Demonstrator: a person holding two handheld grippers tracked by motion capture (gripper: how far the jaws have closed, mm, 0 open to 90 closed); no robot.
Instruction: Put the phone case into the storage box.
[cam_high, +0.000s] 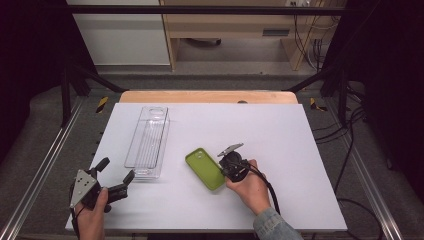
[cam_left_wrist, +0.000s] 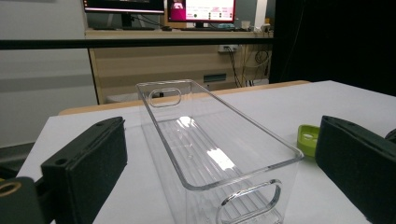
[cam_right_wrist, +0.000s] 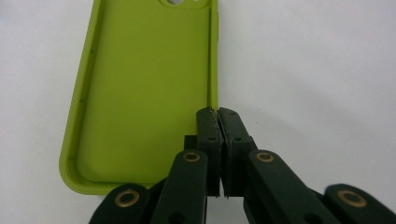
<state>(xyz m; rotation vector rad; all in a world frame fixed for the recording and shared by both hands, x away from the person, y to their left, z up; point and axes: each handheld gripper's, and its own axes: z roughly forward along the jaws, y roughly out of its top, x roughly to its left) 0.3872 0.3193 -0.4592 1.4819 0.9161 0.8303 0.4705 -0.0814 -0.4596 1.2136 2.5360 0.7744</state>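
On the table, right tongs (cam_right_wrist: 218, 112) pinched the green phone case (cam_right_wrist: 144, 88) by its thin side wall. Light, flexible stuff, that rim suited gripping; left tongs (cam_left_wrist: 210, 163) gaped apart.

A white table (cam_high: 300, 150) stands on a wooden board (cam_high: 207, 96) that shows along its far edge, with grey carpet (cam_high: 45, 130) on the floor around it and black-and-yellow tape marks (cam_high: 102, 104) near the far corners. Black frame bars (cam_high: 200, 9) cross overhead and slant down at both sides, metal rails (cam_high: 35, 175) run along the left and right, and black cables (cam_high: 345, 150) trail over the floor on the right. Behind stands a light wooden desk (cam_left_wrist: 177, 51) carrying two lit monitors (cam_left_wrist: 201, 9), beside a pale wall panel (cam_high: 120, 35), with dark curtains (cam_high: 395, 75) at the sides
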